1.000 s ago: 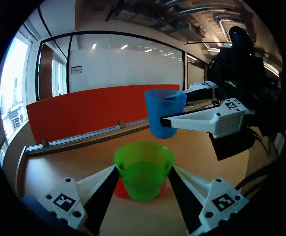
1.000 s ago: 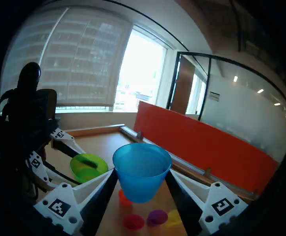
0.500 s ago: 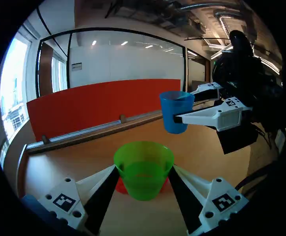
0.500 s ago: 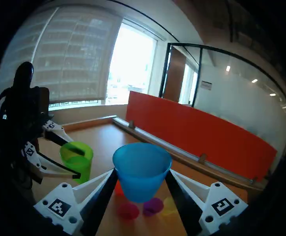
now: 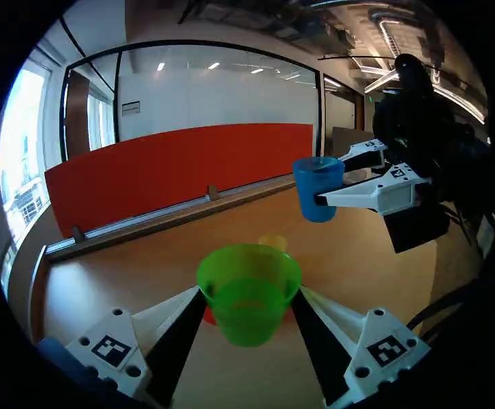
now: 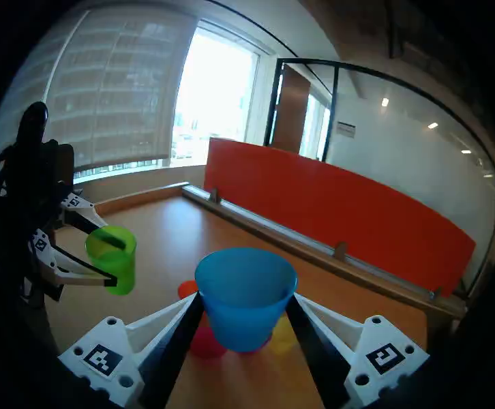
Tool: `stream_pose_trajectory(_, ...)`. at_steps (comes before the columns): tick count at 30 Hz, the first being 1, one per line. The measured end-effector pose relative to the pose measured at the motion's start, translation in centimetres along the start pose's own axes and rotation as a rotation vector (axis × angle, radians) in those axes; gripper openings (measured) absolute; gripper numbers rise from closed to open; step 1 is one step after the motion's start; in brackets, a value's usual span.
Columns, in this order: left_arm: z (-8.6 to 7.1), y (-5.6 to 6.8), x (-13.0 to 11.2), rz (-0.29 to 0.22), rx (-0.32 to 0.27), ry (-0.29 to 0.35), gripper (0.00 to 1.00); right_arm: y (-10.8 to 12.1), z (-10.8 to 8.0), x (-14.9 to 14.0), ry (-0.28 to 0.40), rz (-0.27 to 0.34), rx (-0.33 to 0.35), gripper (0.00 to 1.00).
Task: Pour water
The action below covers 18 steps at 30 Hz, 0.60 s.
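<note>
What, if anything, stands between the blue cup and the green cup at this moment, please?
Nothing visible does. The blue cup in the right hand-held gripper and the green cup in the left hand-held gripper are both held above the table, with open air between them. The small coloured cups sit lower, on the table.

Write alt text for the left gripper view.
A green cup sits upright between the left gripper's jaws over a wooden table. Farther right, the right gripper holds a blue cup upright, in front of a red partition.
</note>
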<state>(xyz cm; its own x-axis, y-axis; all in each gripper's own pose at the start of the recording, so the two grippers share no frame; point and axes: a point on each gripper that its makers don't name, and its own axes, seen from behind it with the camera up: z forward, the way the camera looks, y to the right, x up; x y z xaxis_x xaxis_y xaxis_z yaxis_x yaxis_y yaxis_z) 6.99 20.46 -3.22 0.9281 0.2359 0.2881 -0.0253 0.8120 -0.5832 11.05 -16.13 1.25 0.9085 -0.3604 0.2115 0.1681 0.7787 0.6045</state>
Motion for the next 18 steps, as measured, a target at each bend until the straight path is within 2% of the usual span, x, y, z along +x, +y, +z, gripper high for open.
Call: stream_pose_trajectory(18,1.5,-0.1,-3.8,0.016,-0.006,-0.079,0.83,2.0,0.8,-5.8,-0.099,0.035,-0.019,0.87)
